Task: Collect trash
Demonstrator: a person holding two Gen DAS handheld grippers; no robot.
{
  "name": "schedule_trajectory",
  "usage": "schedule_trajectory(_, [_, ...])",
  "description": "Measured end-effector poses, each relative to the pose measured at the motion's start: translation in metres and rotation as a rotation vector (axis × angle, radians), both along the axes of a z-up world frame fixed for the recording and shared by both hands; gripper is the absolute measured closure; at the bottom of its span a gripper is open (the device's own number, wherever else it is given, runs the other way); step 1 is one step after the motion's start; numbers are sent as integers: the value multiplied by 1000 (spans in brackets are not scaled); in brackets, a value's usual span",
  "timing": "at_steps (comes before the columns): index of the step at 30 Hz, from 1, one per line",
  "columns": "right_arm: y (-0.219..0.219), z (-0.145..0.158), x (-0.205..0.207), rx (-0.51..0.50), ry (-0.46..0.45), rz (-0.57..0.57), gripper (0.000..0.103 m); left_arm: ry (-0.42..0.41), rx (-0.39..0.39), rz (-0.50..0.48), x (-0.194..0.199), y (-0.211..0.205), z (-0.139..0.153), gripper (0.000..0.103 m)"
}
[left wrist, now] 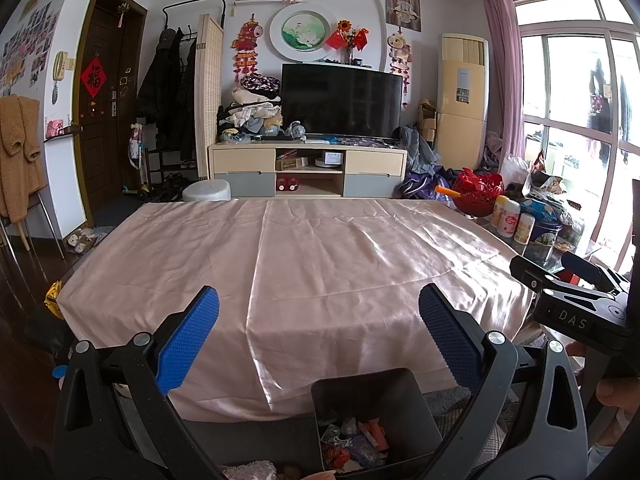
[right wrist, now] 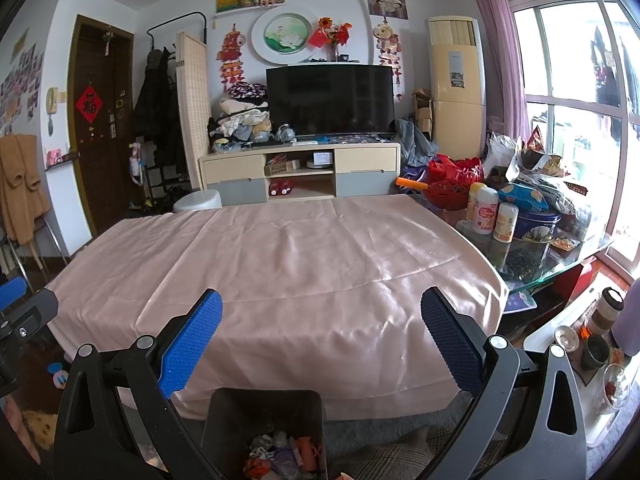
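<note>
A dark grey trash bin [left wrist: 368,396] stands on the floor at the table's near edge; it also shows in the right wrist view [right wrist: 264,412]. Crumpled wrappers and orange scraps [left wrist: 356,440] lie inside it, seen too in the right wrist view [right wrist: 280,456]. My left gripper [left wrist: 320,336] is open and empty above the bin. My right gripper [right wrist: 322,336] is open and empty above the bin; its black body [left wrist: 580,304] shows at the right of the left wrist view. The table wears a pink satin cloth [left wrist: 304,256], which also fills the right wrist view [right wrist: 288,264].
Bottles [right wrist: 486,214], a blue tin [right wrist: 536,224], snack bags and a red basket [right wrist: 456,188] crowd the table's right end. A low side table with cups [right wrist: 592,344] stands to the right. A TV stand [left wrist: 308,168] lies beyond.
</note>
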State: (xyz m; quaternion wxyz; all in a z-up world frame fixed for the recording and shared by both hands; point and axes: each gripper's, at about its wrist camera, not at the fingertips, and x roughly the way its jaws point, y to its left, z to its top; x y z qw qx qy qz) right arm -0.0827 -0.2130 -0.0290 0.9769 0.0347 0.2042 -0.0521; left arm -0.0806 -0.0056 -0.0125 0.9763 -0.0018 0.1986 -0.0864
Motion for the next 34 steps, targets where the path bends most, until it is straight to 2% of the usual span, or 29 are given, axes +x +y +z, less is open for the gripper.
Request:
schedule_trajectory(9, [3,-2,1,-16,4,-22,3,44,-16,26,8,4,-3,8])
schedule_trajectory(22, [4,-2,0,0,9,-26,3,29,-24,11,8,8,-4,8])
schedule_trajectory(34, [3,-2,1,1,10,-28,3,55,-38,22,11,11,-2,8])
